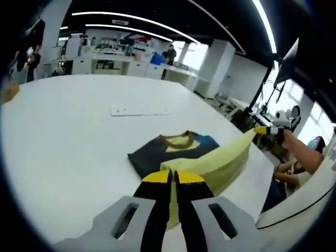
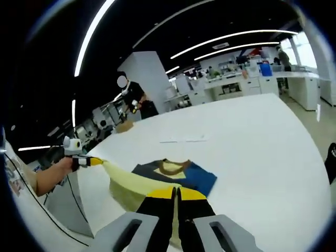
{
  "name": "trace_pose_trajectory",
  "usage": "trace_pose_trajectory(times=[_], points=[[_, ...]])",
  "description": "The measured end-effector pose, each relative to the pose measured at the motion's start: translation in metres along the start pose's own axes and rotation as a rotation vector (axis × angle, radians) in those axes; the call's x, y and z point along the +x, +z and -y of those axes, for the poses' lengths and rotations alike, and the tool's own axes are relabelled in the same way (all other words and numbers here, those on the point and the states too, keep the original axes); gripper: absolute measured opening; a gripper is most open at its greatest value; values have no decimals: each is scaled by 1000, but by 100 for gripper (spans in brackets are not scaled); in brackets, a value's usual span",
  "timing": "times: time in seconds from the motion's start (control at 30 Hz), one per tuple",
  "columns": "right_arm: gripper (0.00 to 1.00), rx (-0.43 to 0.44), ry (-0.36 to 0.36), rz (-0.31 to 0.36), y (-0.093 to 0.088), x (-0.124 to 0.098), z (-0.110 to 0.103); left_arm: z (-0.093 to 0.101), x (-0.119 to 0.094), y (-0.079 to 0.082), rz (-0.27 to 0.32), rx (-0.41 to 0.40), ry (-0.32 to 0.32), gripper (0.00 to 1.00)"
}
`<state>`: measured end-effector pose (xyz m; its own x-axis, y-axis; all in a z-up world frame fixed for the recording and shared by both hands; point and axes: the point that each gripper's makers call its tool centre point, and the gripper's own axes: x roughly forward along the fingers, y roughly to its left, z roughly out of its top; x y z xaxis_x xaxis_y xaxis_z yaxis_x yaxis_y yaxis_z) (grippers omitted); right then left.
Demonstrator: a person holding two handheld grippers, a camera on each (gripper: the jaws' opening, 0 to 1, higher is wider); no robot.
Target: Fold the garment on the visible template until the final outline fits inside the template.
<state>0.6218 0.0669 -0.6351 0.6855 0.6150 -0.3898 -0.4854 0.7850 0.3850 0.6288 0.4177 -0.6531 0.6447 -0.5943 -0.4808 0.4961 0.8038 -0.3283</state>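
A bright open-plan workshop with ceiling strip lights, benches and a few people at the back surrounds a large white round-edged table (image 1: 68,136), on which lies a flat white rectangular sheet (image 1: 140,109) on the far side, presumably the template or a marker of it, though its role cannot be confirmed. The garment, a dark navy, blue and pale yellow shirt with a brown collar (image 1: 176,149), rests on the table nearer than that sheet, its body flat while its yellow lower part is lifted off the surface. The left gripper (image 1: 174,177) has its yellow-tipped jaws pressed together on one end of that yellow hem, and the right gripper (image 2: 176,193) is likewise clamped on the other end, so the fabric hangs stretched between the two. The step in hand looks like a fold of the lower half over the upper half. The next move probably calls for both grippers to carry the taut edge together toward the collar and lay it down evenly, without dragging the flat part across the table.
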Motion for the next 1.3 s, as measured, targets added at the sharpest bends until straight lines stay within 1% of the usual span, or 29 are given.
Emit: trace_pose_trajectory(times=[0.43,0.63,0.83,0.97,1.3], points=[[0,-9,-10,19,19,17,9,-10,9,17,27,-4,16,0],[0,-16,-17,32,30,23,13,-12,17,31,44,3,18,0],[0,-22,-31,30,36,29,21,-16,25,42,56,7,21,0],[0,-21,-38,33,39,34,25,-19,30,47,59,12,25,0],[0,-27,-59,28,47,54,36,-34,49,54,42,19,46,0]])
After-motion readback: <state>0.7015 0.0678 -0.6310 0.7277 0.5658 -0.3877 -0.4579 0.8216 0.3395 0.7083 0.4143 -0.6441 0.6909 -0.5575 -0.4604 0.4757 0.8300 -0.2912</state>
